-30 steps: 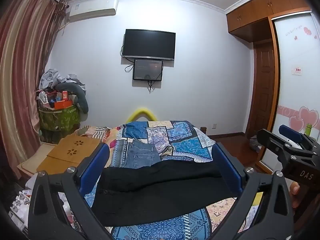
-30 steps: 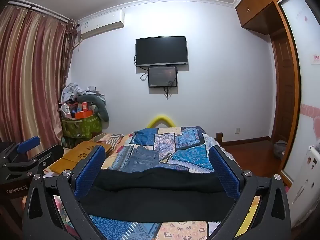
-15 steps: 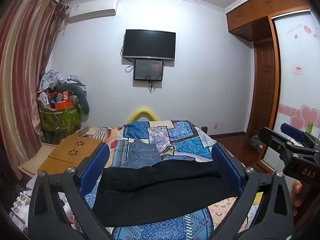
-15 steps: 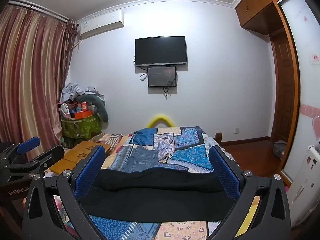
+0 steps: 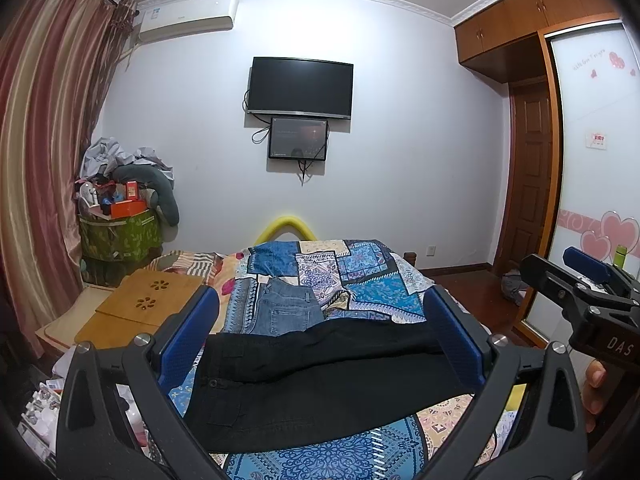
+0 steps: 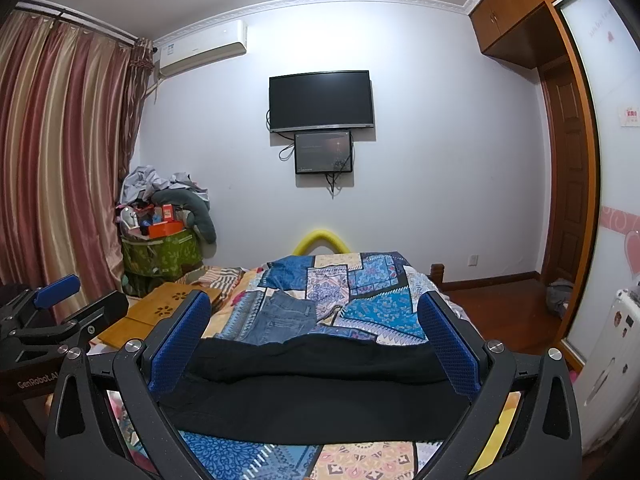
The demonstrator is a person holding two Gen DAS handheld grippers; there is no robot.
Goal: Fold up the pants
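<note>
Nothing much has moved since the earlier frames: both views sit almost as they did, and the black pants [image 5: 328,380] lie where they were. I hold the left gripper [image 5: 320,344] over the near edge of the bed [image 5: 360,272], its blue fingers [image 5: 188,340] spread wide with nothing between them. My right gripper [image 6: 316,344] is likewise spread wide and empty, hovering beside it above the same edge. From the left wrist view I see the pants stretched crosswise on the patterned quilt [image 6: 372,280], waistband toward the bed's left side, legs running to its right side. Folded jeans [image 5: 286,308] lie just beyond them, nearer the middle of the bed. A hand [image 5: 594,392] shows at the right edge of the left view, under the other gripper's body.
</note>
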